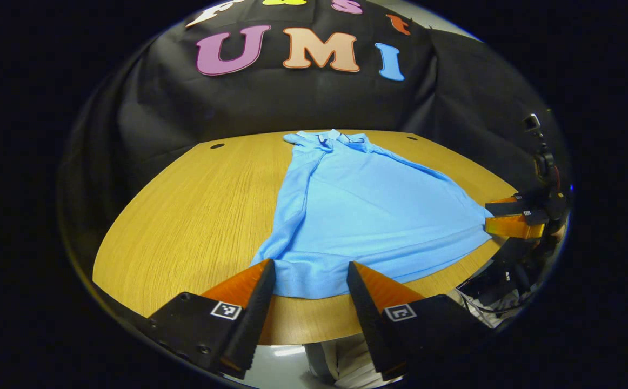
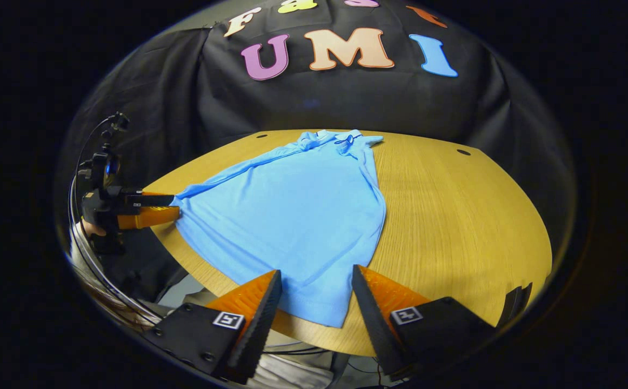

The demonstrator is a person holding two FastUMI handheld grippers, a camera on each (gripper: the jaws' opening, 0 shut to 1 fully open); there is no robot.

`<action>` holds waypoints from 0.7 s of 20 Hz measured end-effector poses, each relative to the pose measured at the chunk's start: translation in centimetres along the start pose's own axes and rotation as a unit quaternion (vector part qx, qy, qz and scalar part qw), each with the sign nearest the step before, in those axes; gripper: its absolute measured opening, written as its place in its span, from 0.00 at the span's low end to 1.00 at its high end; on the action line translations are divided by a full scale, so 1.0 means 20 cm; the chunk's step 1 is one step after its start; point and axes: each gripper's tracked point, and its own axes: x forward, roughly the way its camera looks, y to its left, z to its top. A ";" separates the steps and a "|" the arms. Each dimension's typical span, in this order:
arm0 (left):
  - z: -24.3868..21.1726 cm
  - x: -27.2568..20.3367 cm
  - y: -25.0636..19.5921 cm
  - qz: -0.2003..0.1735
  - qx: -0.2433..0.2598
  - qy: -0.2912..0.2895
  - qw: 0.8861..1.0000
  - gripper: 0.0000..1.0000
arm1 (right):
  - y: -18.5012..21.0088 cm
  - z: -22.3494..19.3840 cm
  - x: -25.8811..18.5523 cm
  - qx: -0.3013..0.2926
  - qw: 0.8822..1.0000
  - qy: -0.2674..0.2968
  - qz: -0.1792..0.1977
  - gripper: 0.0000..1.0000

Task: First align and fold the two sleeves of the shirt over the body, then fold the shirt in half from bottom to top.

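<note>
A light blue shirt lies flat on the wooden table, collar at the far edge and hem toward me. No sleeve sticks out; both sides look folded in over the body. My left gripper is open, its fingers straddling the near left part of the hem. In the right gripper view the shirt spreads leftward, and my right gripper is open around the near hem corner. The right gripper also shows at the far hem corner, and the left gripper at the opposite corner.
The table has bare wood left and right of the shirt and small dark holes near the back. The black cloth wall stands close behind it. A person's clothing shows under the near table edge.
</note>
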 end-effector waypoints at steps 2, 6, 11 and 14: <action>0.00 0.01 -0.03 -0.010 0.001 -0.003 1.000 0.68 | 0.01 0.00 0.00 0.002 1.000 0.000 0.004 0.59; 0.02 0.03 -0.09 -0.030 0.005 -0.006 1.000 0.34 | 0.08 -0.03 0.00 -0.001 1.000 0.011 0.026 0.52; 0.03 0.04 -0.11 -0.040 -0.008 -0.017 0.999 0.04 | 0.08 -0.01 0.01 0.045 0.998 0.013 0.046 0.05; 0.03 0.04 -0.11 -0.043 -0.006 -0.024 0.999 0.00 | 0.08 0.00 0.00 0.048 0.998 0.001 0.051 0.02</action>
